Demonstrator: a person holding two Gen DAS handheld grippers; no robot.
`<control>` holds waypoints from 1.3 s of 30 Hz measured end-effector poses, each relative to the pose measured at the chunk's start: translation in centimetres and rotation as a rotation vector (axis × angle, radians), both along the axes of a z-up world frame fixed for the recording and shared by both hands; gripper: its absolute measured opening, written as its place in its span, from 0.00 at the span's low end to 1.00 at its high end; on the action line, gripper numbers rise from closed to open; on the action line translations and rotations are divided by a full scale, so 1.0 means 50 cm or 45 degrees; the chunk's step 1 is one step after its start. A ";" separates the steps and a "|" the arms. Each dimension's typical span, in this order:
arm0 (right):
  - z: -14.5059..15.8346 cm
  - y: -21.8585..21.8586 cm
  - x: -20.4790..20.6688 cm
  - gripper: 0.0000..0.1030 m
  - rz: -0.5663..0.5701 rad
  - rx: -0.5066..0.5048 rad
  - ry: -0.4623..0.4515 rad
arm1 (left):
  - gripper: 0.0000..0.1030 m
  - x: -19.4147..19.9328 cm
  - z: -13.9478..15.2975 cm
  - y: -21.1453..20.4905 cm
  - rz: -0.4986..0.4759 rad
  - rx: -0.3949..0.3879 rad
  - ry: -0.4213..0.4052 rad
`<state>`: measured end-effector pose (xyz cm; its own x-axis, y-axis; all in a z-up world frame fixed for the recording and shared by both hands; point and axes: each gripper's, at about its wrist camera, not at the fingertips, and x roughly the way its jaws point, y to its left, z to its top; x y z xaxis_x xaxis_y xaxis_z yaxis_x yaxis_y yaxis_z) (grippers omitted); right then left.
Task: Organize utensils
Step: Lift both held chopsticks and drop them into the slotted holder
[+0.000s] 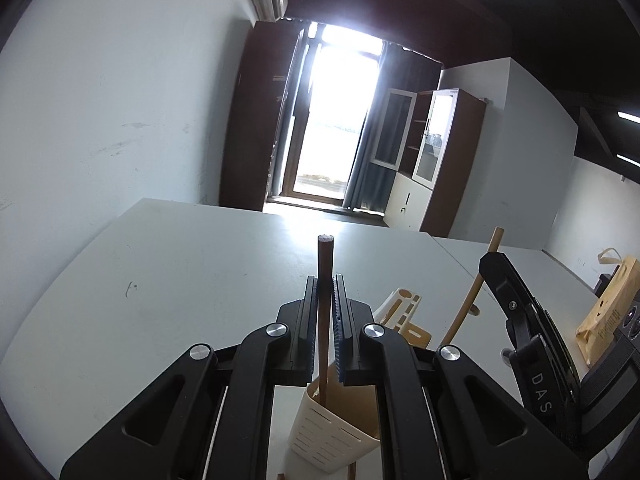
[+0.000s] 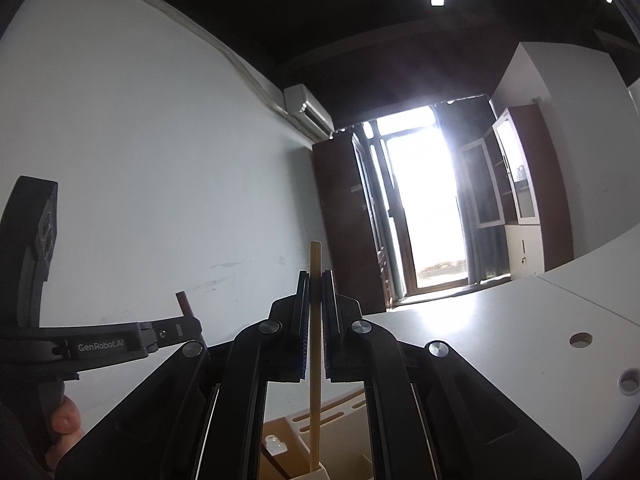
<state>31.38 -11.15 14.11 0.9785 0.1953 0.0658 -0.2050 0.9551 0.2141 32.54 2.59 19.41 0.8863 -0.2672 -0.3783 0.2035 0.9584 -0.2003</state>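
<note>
Frame centre: left gripper (image 1: 324,286) clamps dark wooden handle (image 1: 324,258) upright; lower end enters slotted cream holder (image 1: 320,436) on the white table (image 1: 160,280).

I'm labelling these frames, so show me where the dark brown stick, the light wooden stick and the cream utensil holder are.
dark brown stick (image 1: 325,256): left wrist view, upper shaft above the claw.
light wooden stick (image 2: 315,400): right wrist view, shaft below the pads.
cream utensil holder (image 1: 328,436): left wrist view, slotted front wall.

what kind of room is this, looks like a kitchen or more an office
Probably an office or lab room, not a kitchen: a large white table, a glass-door cabinet by the balcony door, and a wall air conditioner.
</note>
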 end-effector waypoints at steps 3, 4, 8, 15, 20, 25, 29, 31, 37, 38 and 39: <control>-0.013 0.003 -0.003 0.06 0.008 -0.006 0.031 | 0.07 0.003 -0.019 -0.006 -0.011 0.021 -0.015; -0.022 0.006 -0.005 0.06 0.010 -0.011 0.044 | 0.07 0.005 -0.027 -0.007 -0.016 0.022 -0.014; -0.044 0.015 -0.004 0.06 0.015 -0.042 0.097 | 0.07 0.021 -0.050 -0.006 -0.041 -0.003 0.006; -0.063 0.026 -0.016 0.07 -0.007 -0.062 0.107 | 0.07 0.022 -0.088 0.007 -0.067 -0.021 0.022; -0.060 0.030 -0.021 0.07 -0.008 -0.061 0.114 | 0.07 0.038 -0.105 0.018 -0.071 -0.026 0.057; -0.059 0.027 -0.013 0.07 0.005 -0.049 0.134 | 0.09 0.049 -0.120 0.014 -0.071 -0.003 0.078; -0.059 0.026 -0.014 0.07 -0.005 -0.042 0.124 | 0.20 0.048 -0.122 0.023 -0.059 -0.018 0.083; -0.054 0.024 -0.011 0.08 -0.004 -0.035 0.128 | 0.28 0.042 -0.120 0.031 -0.054 -0.031 0.076; -0.031 0.008 -0.018 0.34 -0.052 0.018 0.100 | 0.74 0.017 -0.080 0.056 -0.113 -0.099 0.007; -0.023 0.005 -0.022 0.37 -0.065 0.018 0.088 | 0.81 0.006 -0.072 0.061 -0.108 -0.106 -0.020; -0.015 0.003 -0.026 0.38 -0.078 0.016 0.074 | 0.88 -0.006 -0.064 0.067 -0.096 -0.110 -0.053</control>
